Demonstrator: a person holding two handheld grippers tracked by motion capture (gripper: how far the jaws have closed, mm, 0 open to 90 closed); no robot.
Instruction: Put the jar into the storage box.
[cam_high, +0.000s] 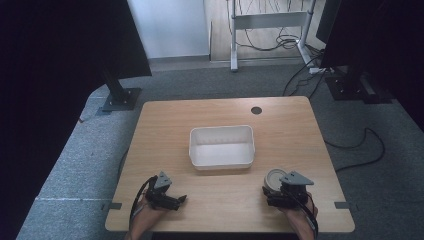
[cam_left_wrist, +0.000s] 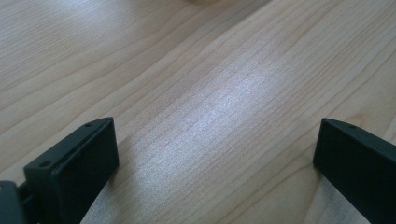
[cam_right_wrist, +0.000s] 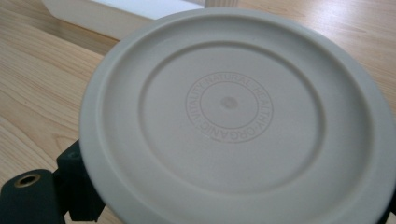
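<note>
A round beige lidded container (cam_high: 274, 179) rests near the table's front right. Its lid (cam_right_wrist: 229, 107) carries a ring of embossed lettering and spreads across the right gripper view. My right gripper (cam_high: 272, 189) is shut on the container, one black jaw at each side below the lid. A white rectangular tub (cam_high: 221, 129) stands empty at the middle of the table; its corner (cam_right_wrist: 107, 16) lies just beyond the lid. At the front left my left gripper (cam_high: 180, 200) (cam_left_wrist: 215, 163) rests low over bare wood, open, with nothing between its jaws.
The wooden table (cam_high: 165, 130) has a small round cable hole (cam_high: 256, 110) near its far edge. Dark screens stand to the left and right of the table. Grey carpet with cables and a metal frame lies beyond it.
</note>
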